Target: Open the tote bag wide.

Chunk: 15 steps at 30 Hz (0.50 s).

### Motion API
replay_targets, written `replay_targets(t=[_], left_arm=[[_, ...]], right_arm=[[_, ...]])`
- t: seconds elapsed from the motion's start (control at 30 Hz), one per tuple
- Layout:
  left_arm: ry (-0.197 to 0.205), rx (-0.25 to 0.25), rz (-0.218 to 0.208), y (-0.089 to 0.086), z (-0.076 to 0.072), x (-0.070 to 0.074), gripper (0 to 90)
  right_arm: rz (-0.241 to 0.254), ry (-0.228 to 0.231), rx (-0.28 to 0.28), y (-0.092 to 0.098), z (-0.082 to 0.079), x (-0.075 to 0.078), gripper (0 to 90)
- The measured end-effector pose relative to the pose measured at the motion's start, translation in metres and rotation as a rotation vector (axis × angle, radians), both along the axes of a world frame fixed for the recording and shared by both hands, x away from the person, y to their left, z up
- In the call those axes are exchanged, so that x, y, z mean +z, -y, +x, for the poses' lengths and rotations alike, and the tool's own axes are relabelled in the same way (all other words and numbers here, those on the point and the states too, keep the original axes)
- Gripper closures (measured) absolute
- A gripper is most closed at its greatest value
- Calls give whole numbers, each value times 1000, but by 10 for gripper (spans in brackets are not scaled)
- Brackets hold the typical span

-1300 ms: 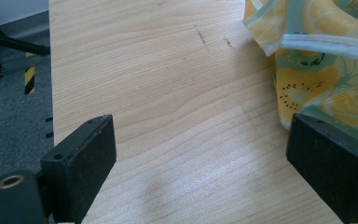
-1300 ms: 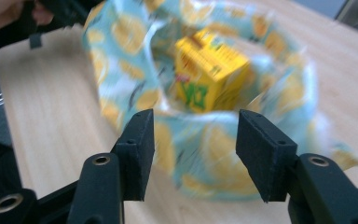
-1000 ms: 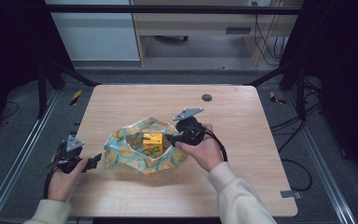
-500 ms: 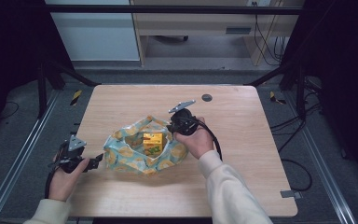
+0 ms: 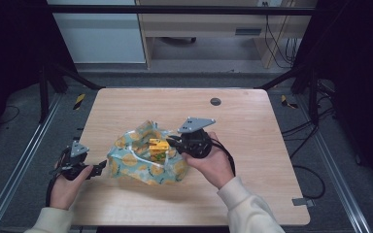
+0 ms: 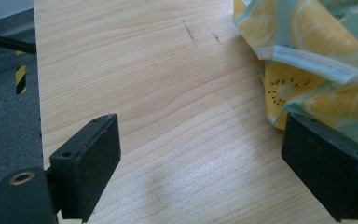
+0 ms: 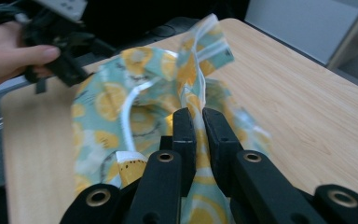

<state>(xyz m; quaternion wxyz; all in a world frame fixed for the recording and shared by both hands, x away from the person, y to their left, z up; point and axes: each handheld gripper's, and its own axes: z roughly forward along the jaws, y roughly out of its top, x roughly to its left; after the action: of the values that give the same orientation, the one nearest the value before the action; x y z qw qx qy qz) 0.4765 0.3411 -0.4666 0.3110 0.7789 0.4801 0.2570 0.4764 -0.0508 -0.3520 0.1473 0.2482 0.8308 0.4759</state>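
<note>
Two grippers, one lemon-print teal cloth (image 5: 143,160).
Right gripper (image 7: 196,122) pinches cloth's fold, lifting it (exposing yellow carton (image 5: 158,148)); left gripper (image 5: 98,169) waits gaping, near-left.

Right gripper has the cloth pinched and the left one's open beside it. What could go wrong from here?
1. The right gripper pinches only a thin fold of the lemon-print cloth; a hard pull may slip it free.
2. The yellow carton sits loosely on the cloth by that grip; lifting could tip it over.
3. The left gripper is open beside the cloth's edge, gripping nothing, so the whole cloth may drag across the table.
</note>
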Motion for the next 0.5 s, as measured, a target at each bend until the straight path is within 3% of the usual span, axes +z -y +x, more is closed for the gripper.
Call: replay_targets(t=[0.2, 0.37, 0.5], left_arm=[[56, -24, -38, 4, -13, 20, 150], [89, -52, -51, 11, -21, 39, 184], [99, -105, -59, 21, -26, 52, 208]], right_arm=[[8, 2, 52, 9, -27, -7, 840], [-16, -14, 64, 15, -36, -22, 839], [-17, -28, 57, 19, -40, -30, 837]])
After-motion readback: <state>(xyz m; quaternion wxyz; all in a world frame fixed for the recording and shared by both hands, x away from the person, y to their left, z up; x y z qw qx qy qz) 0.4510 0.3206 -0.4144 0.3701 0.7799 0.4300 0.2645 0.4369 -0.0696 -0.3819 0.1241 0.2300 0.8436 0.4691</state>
